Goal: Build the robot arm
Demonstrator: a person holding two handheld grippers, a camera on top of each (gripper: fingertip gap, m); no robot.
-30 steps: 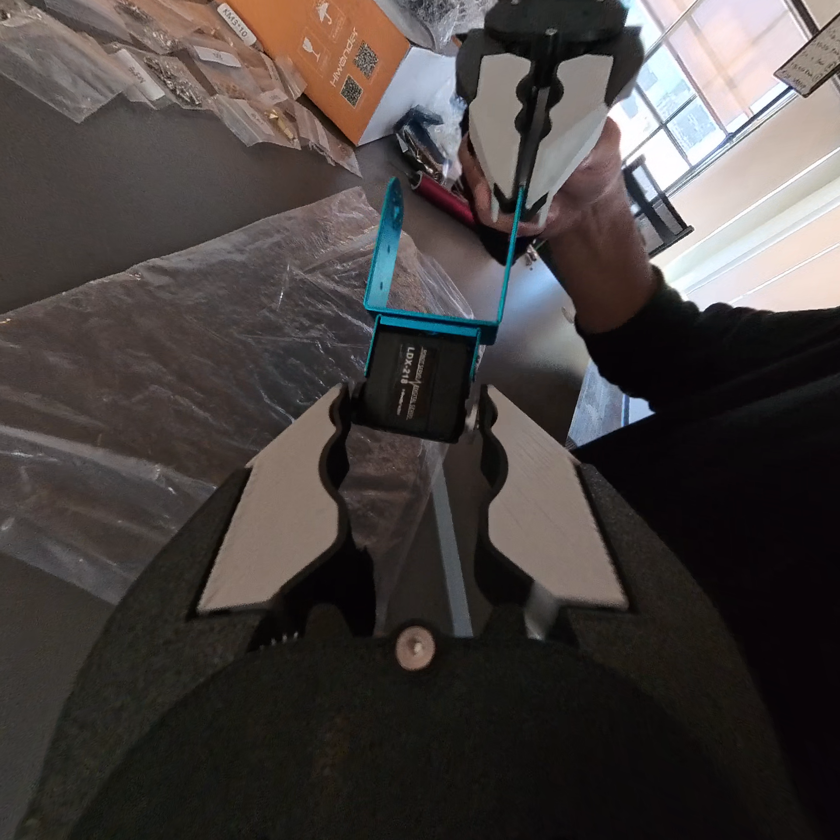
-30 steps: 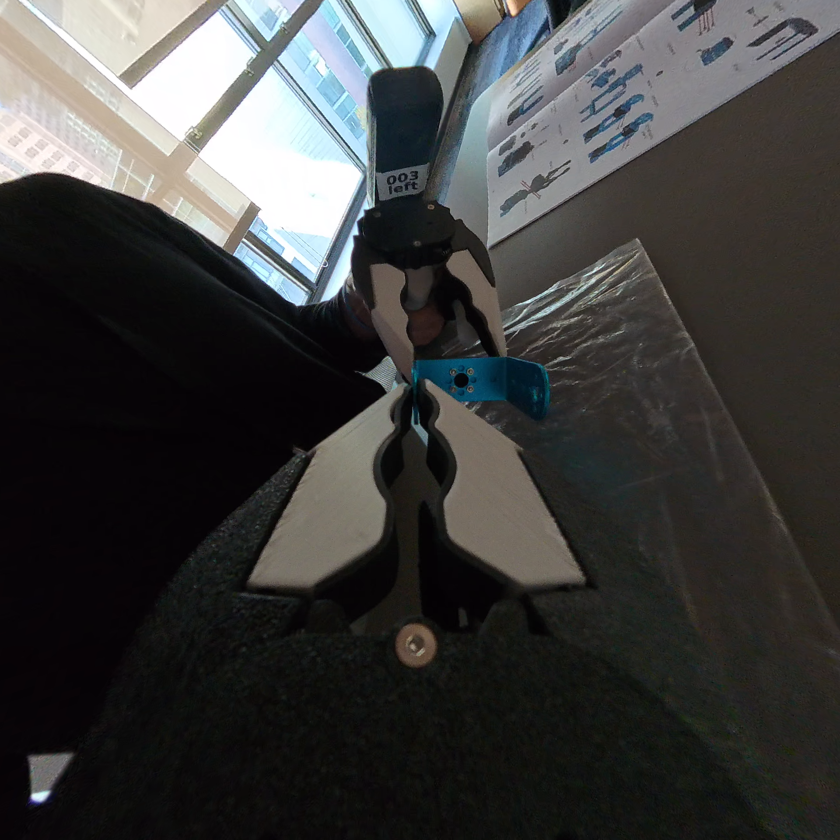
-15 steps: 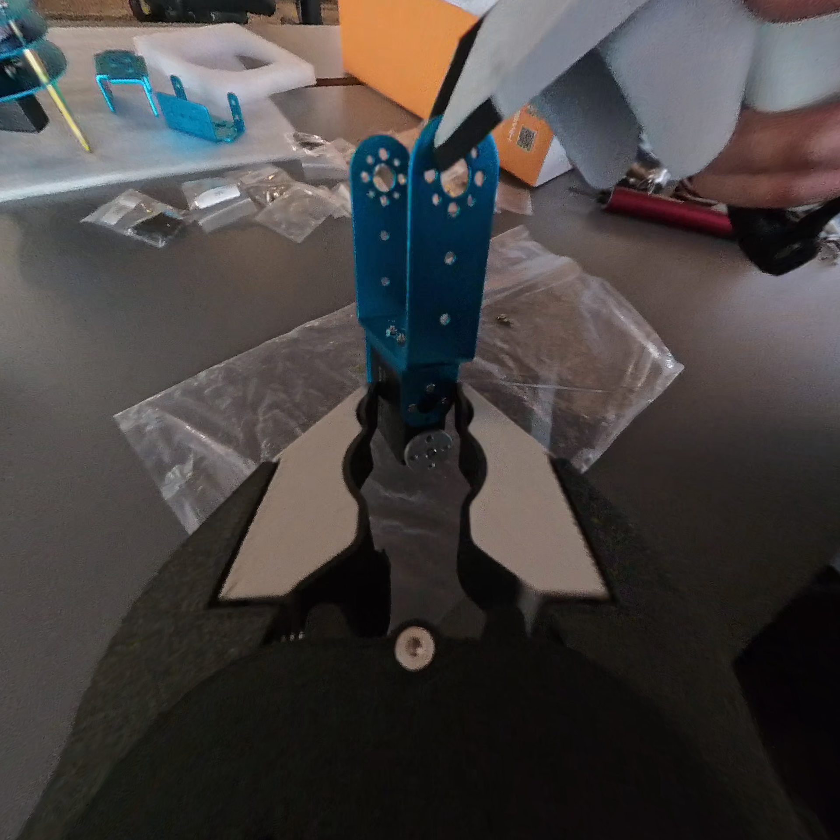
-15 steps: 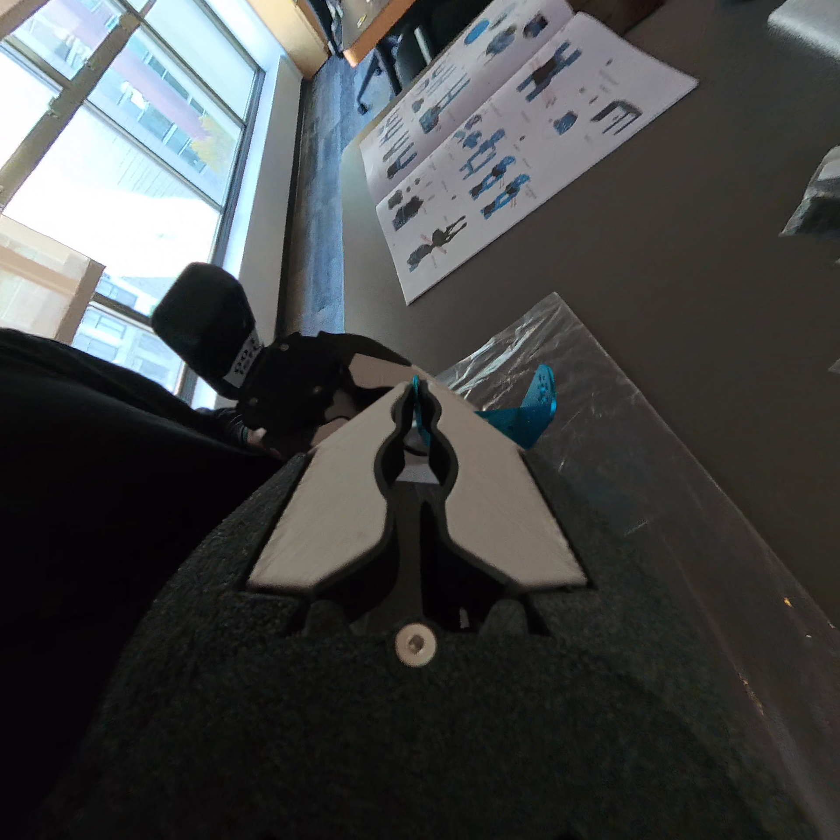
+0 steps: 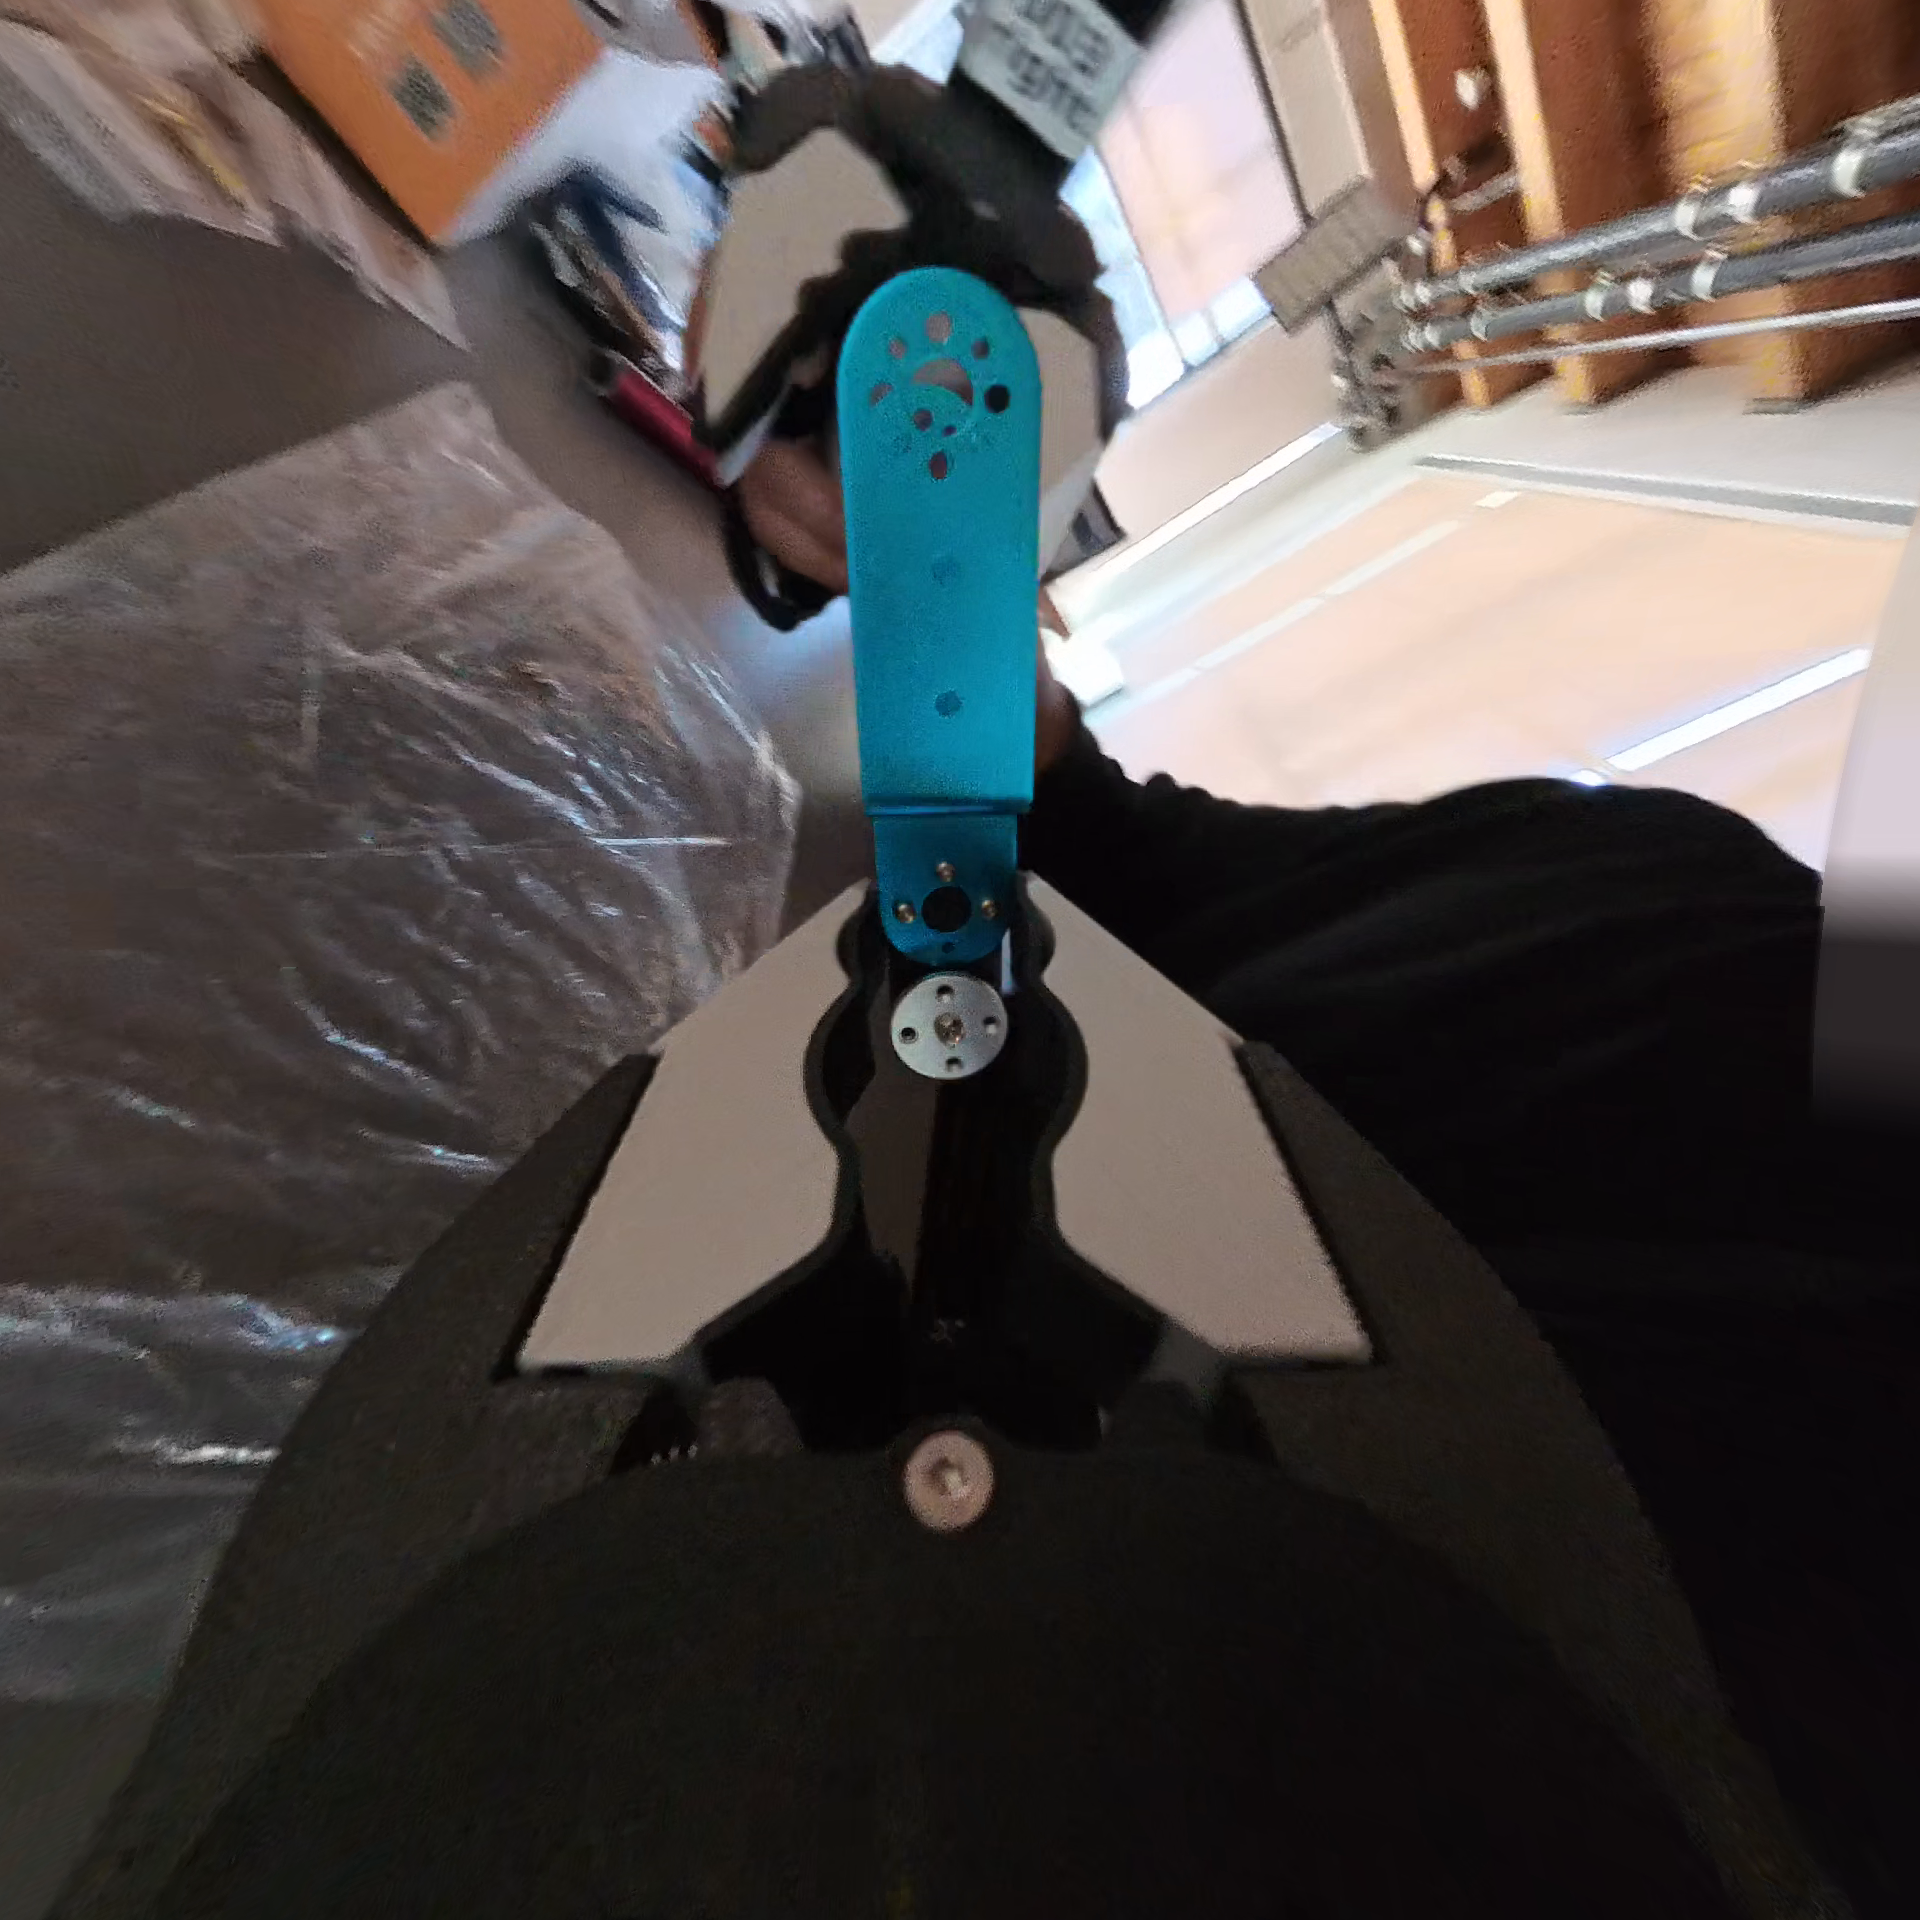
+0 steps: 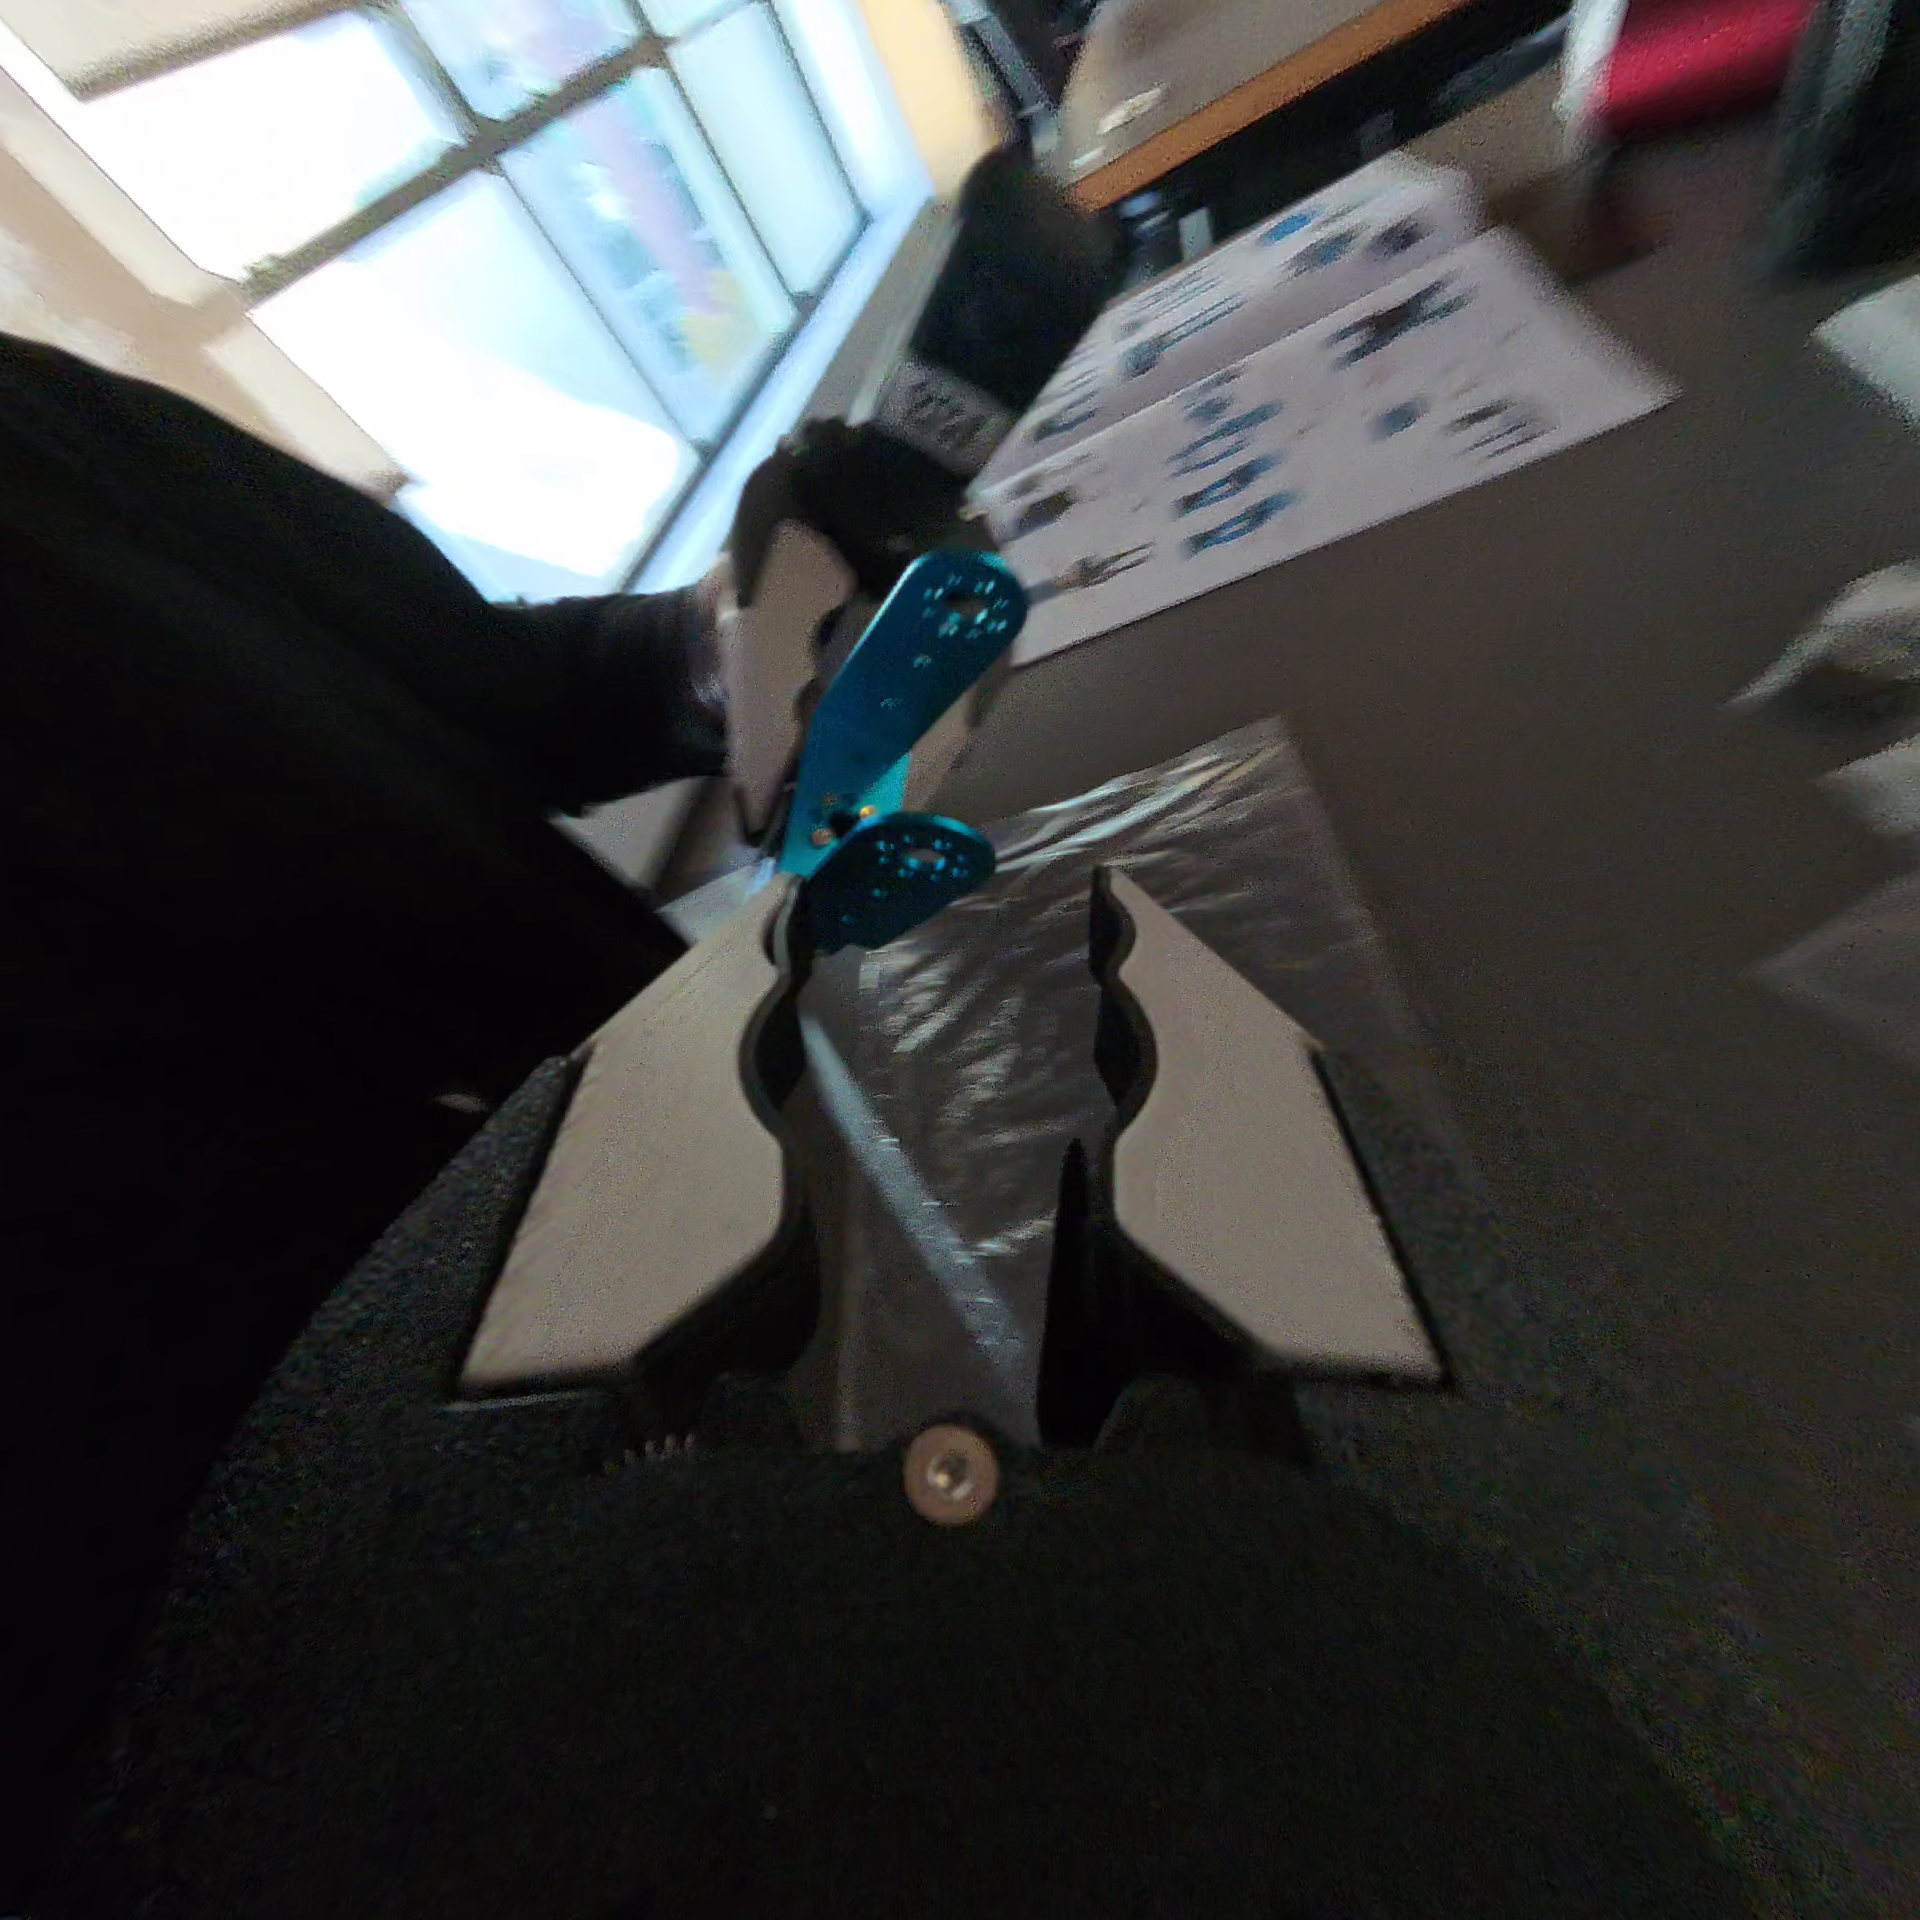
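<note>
My left gripper point(image 5: 948, 914) is shut on a black servo with a silver round horn point(image 5: 948, 1029). A blue U-shaped metal bracket point(image 5: 940, 582) is fixed to the servo and sticks out forward, its flat perforated arm facing the camera. My right gripper point(image 6: 940, 920) is open and holds nothing. The bracket point(image 6: 894, 707) hangs just beyond its left fingertip point(image 6: 774, 935), close to it or touching. The left gripper shows behind the bracket in the right wrist view point(image 6: 769, 665). The right gripper shows blurred beyond the bracket in the left wrist view point(image 5: 758, 301).
A clear plastic bag point(image 5: 364, 779) lies on the dark table, and it also shows in the right wrist view point(image 6: 1091, 935). An orange box point(image 5: 416, 94) and a red tool point(image 5: 655, 421) lie farther off. An illustrated sheet point(image 6: 1299, 416) lies at the back. A person's black sleeve point(image 5: 1455, 987) is at the right. My hands' fingertips stand some 7 cm from each other.
My right gripper has opened and let go of the blue bracket. My left gripper has turned the servo and bracket, so the bracket's flat face now shows. Both views are tilted and blurred.
</note>
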